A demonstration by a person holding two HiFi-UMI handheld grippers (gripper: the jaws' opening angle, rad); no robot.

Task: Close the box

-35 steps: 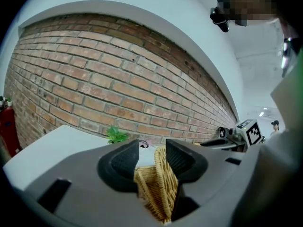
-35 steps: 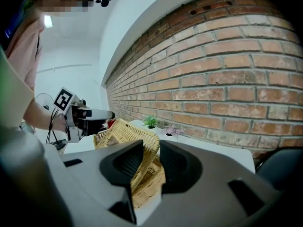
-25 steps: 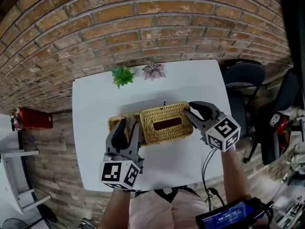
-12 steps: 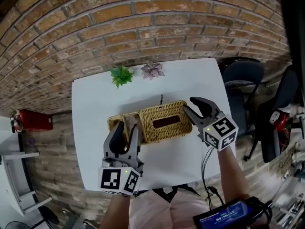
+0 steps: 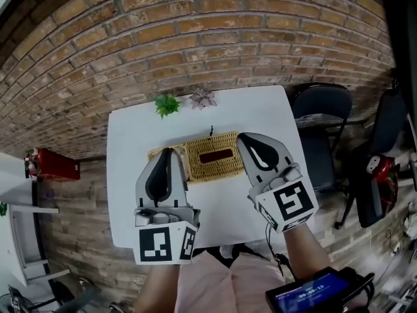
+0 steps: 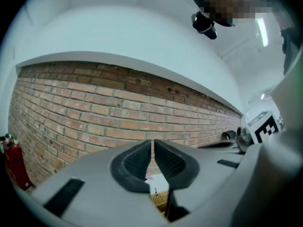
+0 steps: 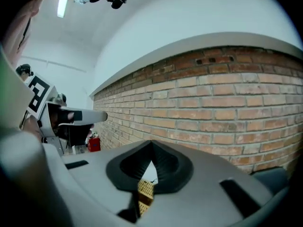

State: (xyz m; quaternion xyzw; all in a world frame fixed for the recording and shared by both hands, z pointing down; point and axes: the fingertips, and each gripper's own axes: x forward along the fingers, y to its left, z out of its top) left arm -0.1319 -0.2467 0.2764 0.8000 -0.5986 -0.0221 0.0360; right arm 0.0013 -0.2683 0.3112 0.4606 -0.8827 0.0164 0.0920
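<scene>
A woven wicker box (image 5: pixel 212 156) with a dark slot in its top lies in the middle of the white table (image 5: pixel 260 113). A strip of wicker (image 5: pixel 154 154) shows past its left end, mostly hidden behind my left gripper (image 5: pixel 167 151). That gripper is lifted above the table at the box's left end, its jaws closing to a hairline gap with nothing between them (image 6: pixel 152 143). My right gripper (image 5: pixel 244 138) hangs over the box's right end, shut and empty (image 7: pixel 151 145). Below each gripper's jaws a bit of wicker box (image 6: pixel 160 198) (image 7: pixel 146 192) peeks out.
A small green plant (image 5: pixel 167 104) and a pinkish one (image 5: pixel 203 98) stand at the table's far edge, in front of the brick wall (image 5: pixel 195 38). A dark chair (image 5: pixel 322 109) sits to the right. A red object (image 5: pixel 55 163) lies on the floor to the left.
Both grippers have risen off the box toward the camera and look larger. Their jaws, open before, have come together. The box stays on the table.
</scene>
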